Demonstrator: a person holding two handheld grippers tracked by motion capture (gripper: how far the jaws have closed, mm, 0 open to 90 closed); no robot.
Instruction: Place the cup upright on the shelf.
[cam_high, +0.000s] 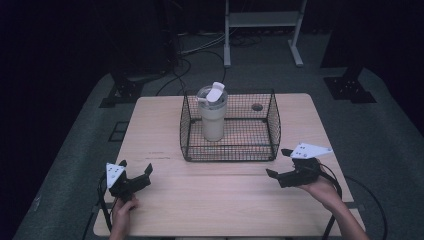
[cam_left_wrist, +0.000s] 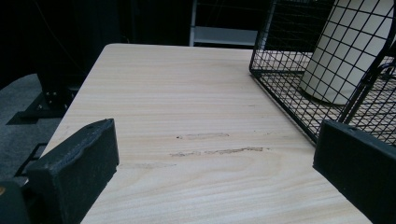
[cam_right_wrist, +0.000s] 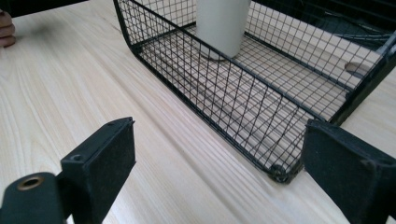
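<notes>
- While both our hands rest at the near edge of the bench (cam_high: 165, 210), the cup (cam_high: 212, 114) stands upright inside the wire basket (cam_high: 272, 125), toward the basket's left half and closer to its far wall.
- We see the cup as a pale tumbler with a clear lid whose white flap stands tilted up.
- The basket sits on the bench's far middle, its near wall facing us, and both grippers are apart from it.
- Our left gripper (cam_high: 136, 169) hovers near the bench's near left corner, well apart from the basket, pointing toward the far right.
- In the left gripper view its fingers (cam_left_wrist: 77, 163) stand wide with bare wood between them; the basket's near left corner and the cup's lower body show at the upper right.
- Our right gripper (cam_high: 276, 164) is just beside the basket's near right corner, pointing left, not touching the wire.
- In the right gripper view its fingers (cam_right_wrist: 105, 161) are also spread wide and hold nothing; the basket's bottom corner lies just ahead of the finger on that view's right side.
- A few scuff marks (cam_left_wrist: 219, 150) show on the wood between our left gripper and the basket.
- Beyond the bench, a metal stand (cam_high: 262, 30) rises from the grey floor at the far side.
</notes>
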